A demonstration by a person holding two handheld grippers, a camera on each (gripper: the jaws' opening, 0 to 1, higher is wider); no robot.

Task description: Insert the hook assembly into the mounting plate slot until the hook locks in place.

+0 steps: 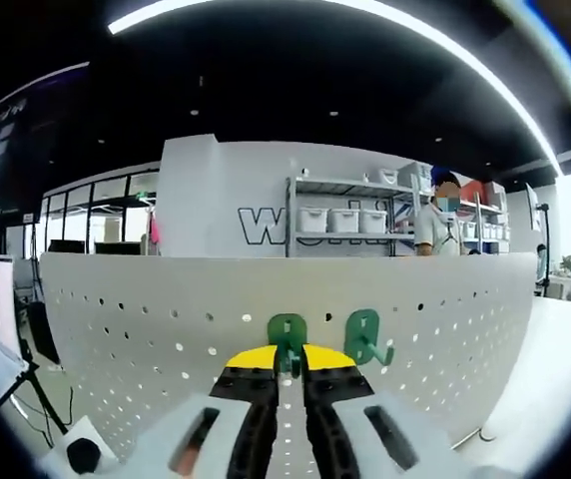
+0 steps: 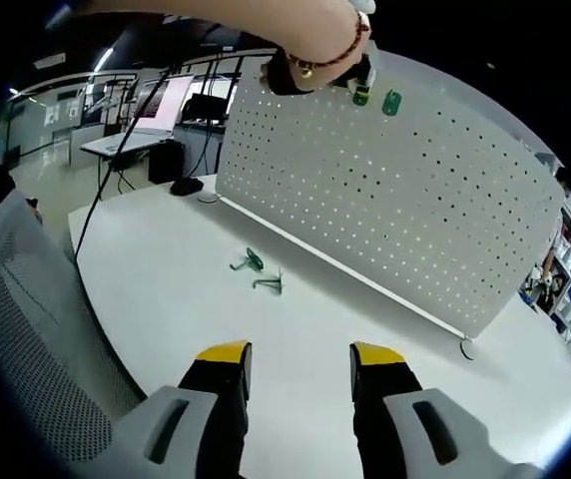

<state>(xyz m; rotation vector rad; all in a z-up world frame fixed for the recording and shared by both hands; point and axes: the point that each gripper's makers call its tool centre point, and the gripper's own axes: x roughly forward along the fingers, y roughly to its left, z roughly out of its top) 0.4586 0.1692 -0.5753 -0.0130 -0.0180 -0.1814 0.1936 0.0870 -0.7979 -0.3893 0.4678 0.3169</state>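
Dark ceiling with curved light strip [image 1: 365, 12] across top; grey wall, shelving rack [image 1: 350, 215] with white bins centre-right; glass partitions [image 1: 101, 215] left.

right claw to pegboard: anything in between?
In the right gripper view, two loose green hooks lie on the white table between the open right claw and the pegboard; the rest of that stretch is bare tabletop.

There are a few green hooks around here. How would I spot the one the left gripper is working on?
Find the big white pegboard standing on the white table. Near its top edge sit two green hooks side by side. The one you want, the gripped hook, sits between the left gripper's yellow-tipped jaws, while its neighbour, the free hook, hangs untouched.
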